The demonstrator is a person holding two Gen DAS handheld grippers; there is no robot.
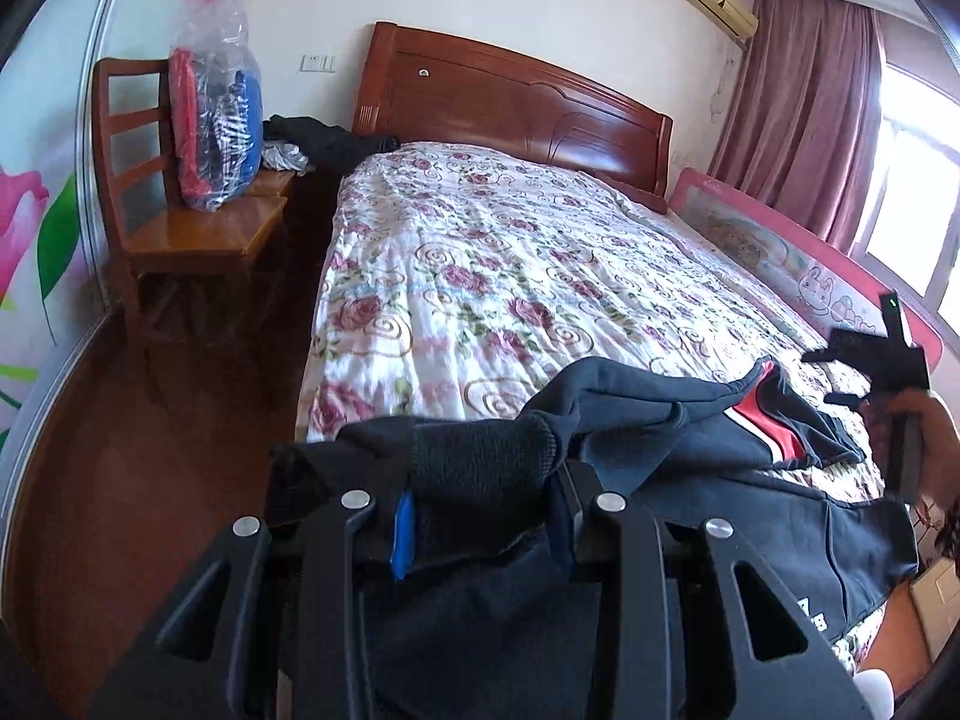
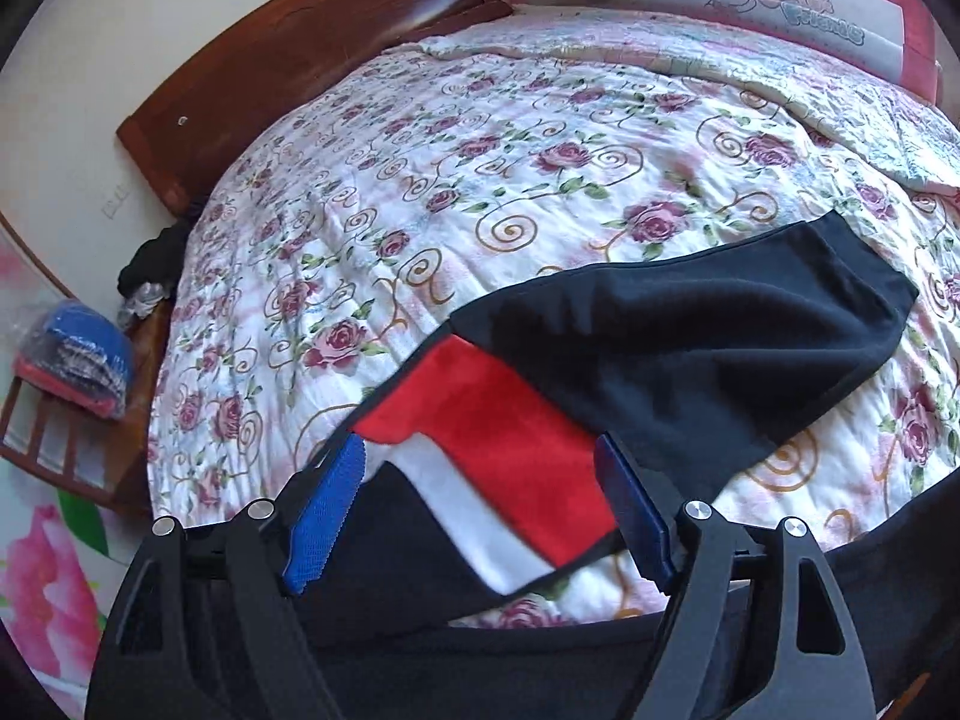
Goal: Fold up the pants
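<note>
Dark navy fabric: the pants point(image 2: 690, 348) lie on the floral quilt point(image 1: 480, 276) near the bed's foot edge, a red and white stripe showing, one leg end stretched toward the railed side.
Left gripper point(image 1: 480, 516): clenched on a ribbed cuff of the pants, lifting it above the quilt at the foot edge.
Right gripper point(image 2: 480, 510): released, blue pads spread wide over the striped part, not pressing it.
Hand point(image 1: 936, 438): grips the right tool's handle at the bed's railed side.
Chair point(image 1: 198, 228): beside the bed's headboard corner, a plastic bag point(image 1: 219, 120) of clothes on its seat.
</note>
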